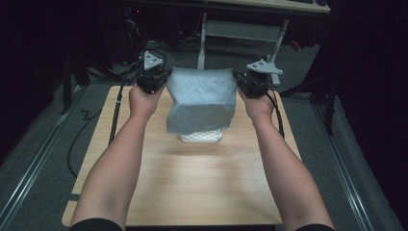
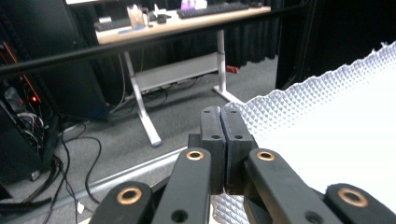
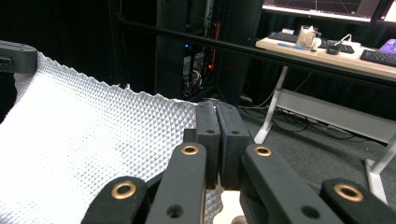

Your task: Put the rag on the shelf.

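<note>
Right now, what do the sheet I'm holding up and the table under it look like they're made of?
Sheet: looks like thin embossed paper or soft plastic, white and matte, going by the small raised diamond pattern, wavy edge and creases; I can't settle which.
Table: light wood or wood-look laminate, smooth, with visible grain lines.

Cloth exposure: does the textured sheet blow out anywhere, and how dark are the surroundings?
High view: the cloth reads dull grey with creases visible, the table evenly lit, the room around it nearly black. Left gripper view: the cloth's lower right is overexposed to plain white, with texture surviving along the edge near the left gripper. Right gripper view: texture stays crisp by the right gripper, washing out toward the lower left.
</note>
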Available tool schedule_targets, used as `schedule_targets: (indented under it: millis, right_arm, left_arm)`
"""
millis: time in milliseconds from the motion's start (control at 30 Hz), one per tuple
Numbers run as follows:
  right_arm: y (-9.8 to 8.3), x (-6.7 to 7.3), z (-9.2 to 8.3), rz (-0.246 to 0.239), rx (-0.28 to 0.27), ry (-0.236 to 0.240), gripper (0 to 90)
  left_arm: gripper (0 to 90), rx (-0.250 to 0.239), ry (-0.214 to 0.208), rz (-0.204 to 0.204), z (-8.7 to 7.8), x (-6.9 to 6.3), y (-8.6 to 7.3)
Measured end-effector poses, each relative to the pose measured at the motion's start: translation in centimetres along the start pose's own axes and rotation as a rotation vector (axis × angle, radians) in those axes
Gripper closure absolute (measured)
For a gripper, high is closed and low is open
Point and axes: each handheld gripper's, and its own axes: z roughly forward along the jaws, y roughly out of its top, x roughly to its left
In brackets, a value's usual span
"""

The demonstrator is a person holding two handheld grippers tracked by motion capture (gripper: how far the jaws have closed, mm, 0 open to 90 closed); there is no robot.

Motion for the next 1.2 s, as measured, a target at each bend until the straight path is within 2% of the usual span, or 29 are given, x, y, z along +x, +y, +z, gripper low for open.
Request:
schedule_targets:
  millis: [67,133,233,300,333,433,467,500,600,633,667,700,733,767,933,1033,1133,1200]
  right_arm:
    - [-0.5,0.0,0.6,-0.006,0.022,0.01,89.2]
    - [-1.3,0.1,1.4,-0.021,0.063,0.001,89.2]
    - [-3.1,0.0,2.2,-0.01,0.11,0.015,89.2]
    - [-3.7,0.0,2.5,-0.02,0.128,0.011,89.2]
    - [-3.7,0.0,2.5,-0.02,0.128,0.011,89.2]
    - [-5.1,-0.1,2.8,-0.02,0.153,0.017,89.1]
    - [-5.1,-0.1,2.8,-0.02,0.153,0.017,89.1]
    - [-5.8,-0.2,2.8,-0.015,0.164,0.023,89.1]
    - [-6.5,-0.3,2.8,-0.007,0.177,0.021,89.1]
    - [-7.3,-0.4,2.8,0.004,0.186,0.024,89.1]
    - [-7.3,-0.4,2.8,0.004,0.186,0.024,89.1]
    - [-8.1,-0.4,2.7,0.019,0.19,0.033,89.1]
    - [-8.1,-0.4,2.7,0.019,0.19,0.033,89.1]
    - [-8.8,-0.3,2.6,0.045,0.187,0.045,89.0]
    - [-9.9,-0.1,2.6,0.067,0.189,0.057,88.9]
    - [-11.0,0.0,2.6,0.1,0.199,0.061,88.8]
    - [-11.6,0.1,2.6,0.106,0.209,0.064,88.7]
    - [-12.2,0.1,2.5,0.115,0.213,0.066,88.4]
  left_arm:
    - [89.9,0.02,-0.004,-0.012,0.3,0.1,-0.7]
    - [89.9,0.062,-0.02,-0.021,0.8,0.3,-1.6]
    - [89.9,0.101,-0.053,-0.045,1.4,0.4,-3.1]
    - [89.9,0.125,-0.074,-0.054,1.7,0.2,-4.3]
    - [89.9,0.125,-0.074,-0.054,1.7,0.2,-4.3]
    - [89.9,0.138,-0.108,-0.097,2.1,0.0,-6.1]
    - [89.9,0.138,-0.108,-0.097,2.1,0.0,-6.1]
    - [89.9,0.15,-0.127,-0.109,2.3,-0.2,-6.9]
    - [89.9,0.156,-0.138,-0.11,2.5,-0.5,-7.6]
    - [89.9,0.182,-0.15,-0.095,2.7,-0.7,-8.3]
    - [89.9,0.182,-0.15,-0.095,2.7,-0.7,-8.3]
    - [89.9,0.18,-0.152,-0.094,2.7,-0.8,-8.7]
    - [89.9,0.176,-0.157,-0.103,2.7,-0.8,-9.0]
    - [89.8,0.167,-0.171,-0.136,2.6,-0.7,-9.7]
    - [89.8,0.178,-0.189,-0.158,2.5,-0.8,-10.8]
    - [89.6,0.19,-0.204,-0.185,2.6,-1.0,-12.0]
    - [89.3,0.202,-0.21,-0.202,2.7,-1.0,-12.5]
    - [87.5,0.206,-0.203,-0.199,2.8,-1.2,-12.8]
